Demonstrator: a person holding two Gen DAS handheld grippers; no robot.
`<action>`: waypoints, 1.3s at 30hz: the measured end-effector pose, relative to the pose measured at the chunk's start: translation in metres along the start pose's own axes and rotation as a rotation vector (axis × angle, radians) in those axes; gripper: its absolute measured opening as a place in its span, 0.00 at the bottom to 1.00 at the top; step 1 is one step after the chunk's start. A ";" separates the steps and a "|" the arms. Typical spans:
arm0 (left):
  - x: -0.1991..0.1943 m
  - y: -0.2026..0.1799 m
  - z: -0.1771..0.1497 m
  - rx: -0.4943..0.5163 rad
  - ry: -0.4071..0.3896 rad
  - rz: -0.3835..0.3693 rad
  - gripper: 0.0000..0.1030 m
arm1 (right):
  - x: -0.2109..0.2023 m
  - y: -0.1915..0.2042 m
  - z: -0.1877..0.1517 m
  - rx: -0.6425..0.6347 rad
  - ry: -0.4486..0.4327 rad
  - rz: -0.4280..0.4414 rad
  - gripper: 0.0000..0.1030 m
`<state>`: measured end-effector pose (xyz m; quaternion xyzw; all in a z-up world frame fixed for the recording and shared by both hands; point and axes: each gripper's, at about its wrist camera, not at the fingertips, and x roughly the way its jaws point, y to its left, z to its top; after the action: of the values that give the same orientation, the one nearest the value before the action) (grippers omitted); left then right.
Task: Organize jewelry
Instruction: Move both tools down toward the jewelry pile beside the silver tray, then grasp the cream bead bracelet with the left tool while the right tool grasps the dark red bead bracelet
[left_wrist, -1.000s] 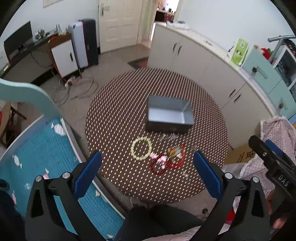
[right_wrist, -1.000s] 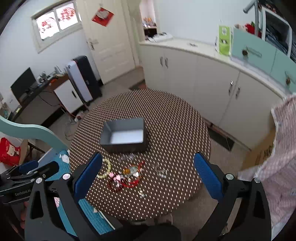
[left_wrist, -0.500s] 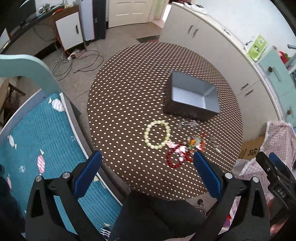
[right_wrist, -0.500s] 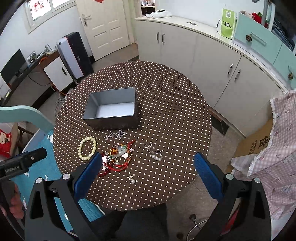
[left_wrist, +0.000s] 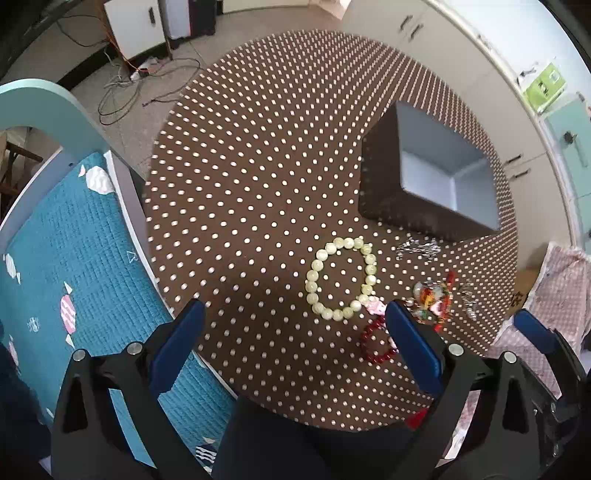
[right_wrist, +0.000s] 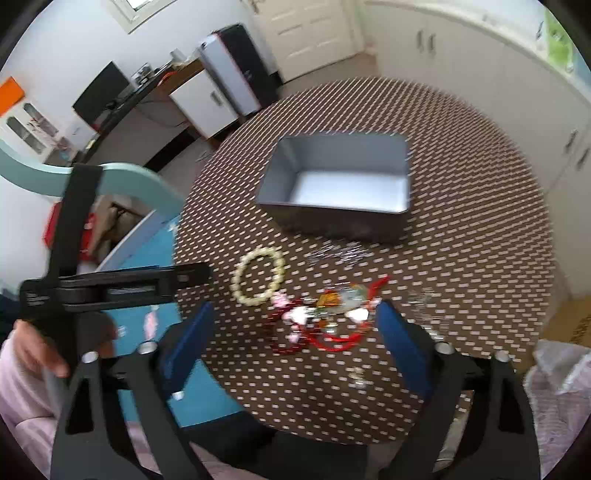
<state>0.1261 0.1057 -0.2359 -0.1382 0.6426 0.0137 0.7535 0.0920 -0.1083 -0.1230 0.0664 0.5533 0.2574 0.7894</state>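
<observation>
Both jaws spread wide, holding nothing: left gripper (left_wrist: 295, 332), right gripper (right_wrist: 295, 325). Red bracelets (right_wrist: 314, 328) lie tangled at the near edge, touching the bead bracelet (left_wrist: 341, 282). Risk: a grab drags neighbours off the table (left_wrist: 258, 147). Box (left_wrist: 439, 181) beyond.

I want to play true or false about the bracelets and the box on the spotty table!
1. The grey box has jewelry inside. False: it is empty.
2. The pale bead bracelet lies flat on the polka-dot table. True.
3. The left gripper is holding the pale bead bracelet. False: its fingers are open and hold nothing.
4. The red jewelry pile lies outside the box. True.
5. The right gripper is open. True.
</observation>
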 end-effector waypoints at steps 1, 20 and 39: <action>0.007 -0.001 0.003 0.008 0.013 0.001 0.88 | 0.008 -0.001 0.003 0.006 0.028 0.034 0.72; 0.066 -0.020 0.032 0.110 0.150 0.030 0.39 | 0.060 -0.015 0.017 0.041 0.255 0.090 0.30; 0.045 0.013 0.041 -0.036 0.135 0.029 0.09 | 0.070 -0.005 0.000 -0.204 0.296 -0.089 0.18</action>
<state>0.1706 0.1202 -0.2763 -0.1428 0.6936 0.0267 0.7055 0.1114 -0.0793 -0.1838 -0.0771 0.6369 0.2839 0.7126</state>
